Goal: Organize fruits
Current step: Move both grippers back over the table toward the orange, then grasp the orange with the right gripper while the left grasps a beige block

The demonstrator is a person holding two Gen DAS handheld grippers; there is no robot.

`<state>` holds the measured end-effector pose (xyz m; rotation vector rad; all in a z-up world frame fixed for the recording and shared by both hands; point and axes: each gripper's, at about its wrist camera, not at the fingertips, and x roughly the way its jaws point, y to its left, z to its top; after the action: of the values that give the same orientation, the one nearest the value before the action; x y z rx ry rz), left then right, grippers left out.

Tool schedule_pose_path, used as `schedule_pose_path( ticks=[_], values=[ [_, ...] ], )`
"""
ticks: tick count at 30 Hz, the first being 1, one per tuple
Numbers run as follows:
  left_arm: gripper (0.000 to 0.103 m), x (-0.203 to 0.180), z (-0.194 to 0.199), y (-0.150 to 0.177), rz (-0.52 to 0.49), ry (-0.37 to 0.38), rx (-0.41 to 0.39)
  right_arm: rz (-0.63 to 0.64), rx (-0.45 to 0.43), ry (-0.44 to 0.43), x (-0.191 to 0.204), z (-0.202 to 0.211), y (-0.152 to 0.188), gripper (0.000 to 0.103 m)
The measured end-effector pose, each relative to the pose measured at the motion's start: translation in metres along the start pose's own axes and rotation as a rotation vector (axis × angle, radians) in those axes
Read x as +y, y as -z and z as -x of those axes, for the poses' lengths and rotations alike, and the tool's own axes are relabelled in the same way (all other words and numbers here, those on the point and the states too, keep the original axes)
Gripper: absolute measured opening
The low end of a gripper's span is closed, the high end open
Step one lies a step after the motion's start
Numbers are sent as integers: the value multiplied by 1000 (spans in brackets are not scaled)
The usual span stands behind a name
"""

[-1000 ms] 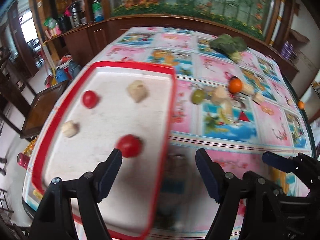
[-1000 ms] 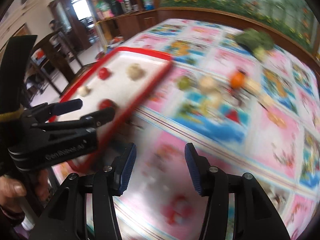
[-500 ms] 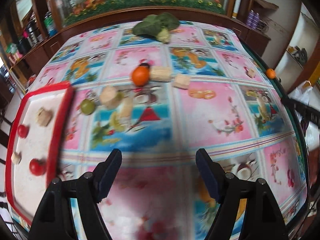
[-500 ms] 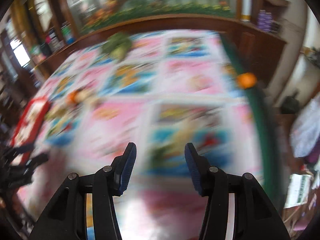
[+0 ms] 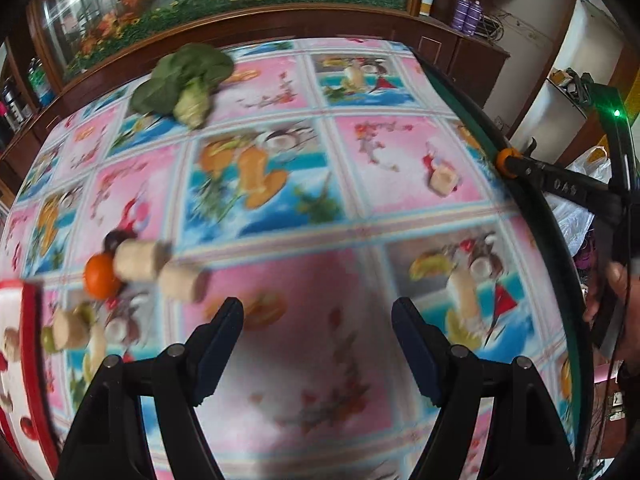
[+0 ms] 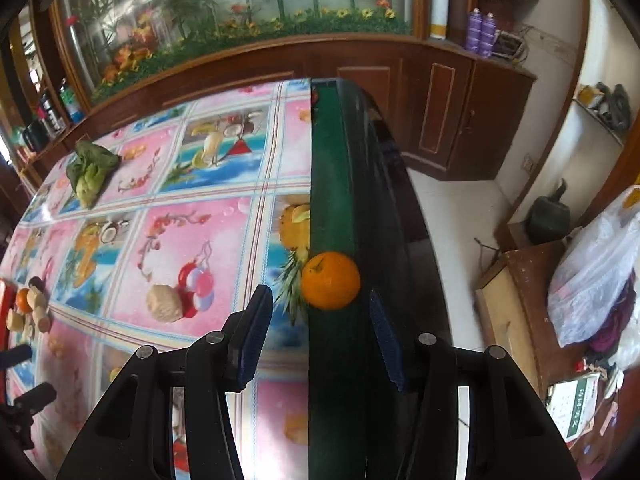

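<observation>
My right gripper (image 6: 320, 332) is open, and an orange (image 6: 330, 280) lies just ahead between its fingers on the table's dark green right edge (image 6: 332, 184). The orange also shows in the left wrist view (image 5: 505, 157) with the right gripper beside it. My left gripper (image 5: 318, 344) is open and empty above the patterned tablecloth. A second orange (image 5: 100, 276) lies at the left among several beige pieces (image 5: 138, 260) and a green fruit (image 5: 47, 338). The red-rimmed white tray (image 5: 34, 344) with red fruit (image 5: 27, 428) is at the far left.
A leafy green vegetable (image 5: 184, 80) lies at the table's far side. A single beige piece (image 6: 165, 303) lies left of the right gripper, also visible in the left wrist view (image 5: 442, 179). Wooden cabinets (image 6: 440, 108) stand behind; floor and bags (image 6: 600, 276) lie right of the table.
Both grippers have swung right, away from the tray. The right gripper has come up to the orange on the table's right edge. Both stay open.
</observation>
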<state>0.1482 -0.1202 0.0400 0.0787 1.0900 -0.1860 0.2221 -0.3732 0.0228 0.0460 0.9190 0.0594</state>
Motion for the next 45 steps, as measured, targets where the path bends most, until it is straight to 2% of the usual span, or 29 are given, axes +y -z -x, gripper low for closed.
schedule_pose_path(
  ticks=[2,5,7,14,16,17,19,20,23,30,33,38,45],
  values=[
    [79,-12,-9,-13,-9,11,4,36,3,11,0,-6,-1,49],
    [79,-30,-21,-31,-2,46,16,89,9,33,2,-12,-1,42],
    [79,-42,-27,-41,0,65,11,129,5,53,4,-14,-2,33],
    [78,-81,-48,-65,-45,114,-17,151,-12,24,0,-7,1,32],
    [67,-86,-58,-69,-49,116,-9,144,-21,8,-1,-2,3,32],
    [55,-86,-63,-71,-44,126,6,140,-22,-2,-2,1,4,32],
    [40,-87,-64,-73,-51,136,-23,139,-25,-15,-2,5,6,32],
    [30,-87,-66,-74,-56,161,-10,143,-29,-17,-1,8,7,32],
    [30,-82,-64,-72,-47,186,-18,155,-39,-23,2,15,11,32],
    [30,-56,-42,-39,-31,216,-12,179,-36,-67,22,29,30,32],
    [30,-38,-27,-14,-22,216,-4,192,-25,-97,37,38,42,32],
    [30,-9,2,36,7,262,3,201,-17,-154,65,60,65,32],
    [30,42,44,98,61,248,-15,247,-10,-201,120,91,105,33]
  ],
)
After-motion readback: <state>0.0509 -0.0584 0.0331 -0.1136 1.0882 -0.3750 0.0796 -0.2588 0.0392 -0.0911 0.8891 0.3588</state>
